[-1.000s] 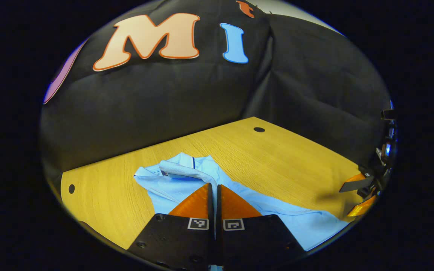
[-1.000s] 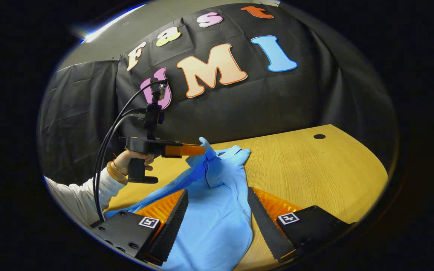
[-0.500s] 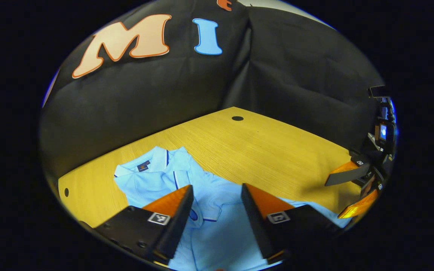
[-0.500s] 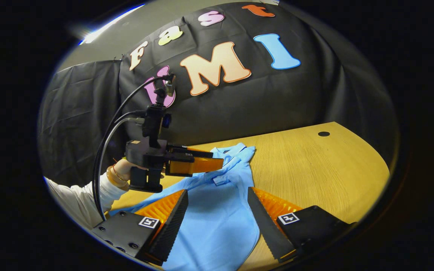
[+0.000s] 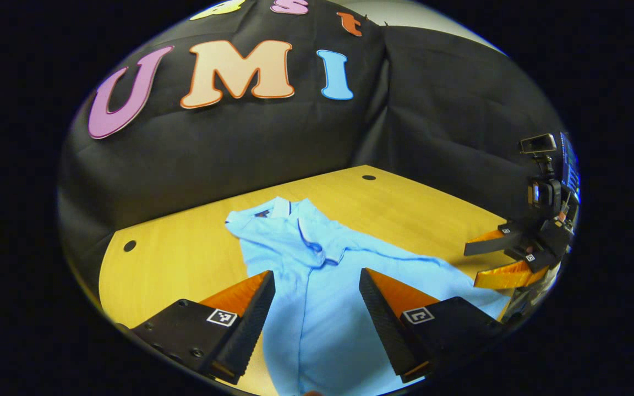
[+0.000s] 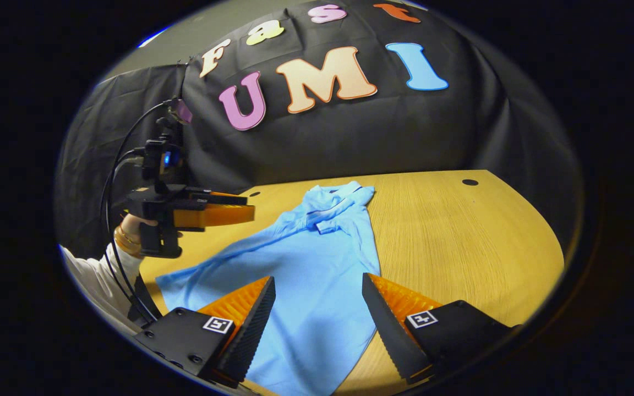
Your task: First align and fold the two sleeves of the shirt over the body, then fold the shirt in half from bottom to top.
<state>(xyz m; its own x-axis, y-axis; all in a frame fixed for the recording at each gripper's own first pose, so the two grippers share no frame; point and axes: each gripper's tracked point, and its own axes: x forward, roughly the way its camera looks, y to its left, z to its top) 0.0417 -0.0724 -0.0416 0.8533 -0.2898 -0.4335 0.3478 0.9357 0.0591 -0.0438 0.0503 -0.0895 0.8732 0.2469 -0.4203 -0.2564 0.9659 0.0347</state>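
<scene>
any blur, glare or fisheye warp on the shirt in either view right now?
Left gripper view: shirt sharp, no glare; the table edge bows from fisheye. Right gripper view: shirt sharp, a soft shadow near the right tool; the far left tool crisp.

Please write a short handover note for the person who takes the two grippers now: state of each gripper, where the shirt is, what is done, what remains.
Left gripper: open, above the shirt, holding nothing.
Right gripper: open, over the lower part of the shirt, holding nothing.
The shirt lies on the wooden table, collar toward the black wall.
Done: sleeves look folded over the body.
Left: fold the shirt in half from bottom to top.
</scene>
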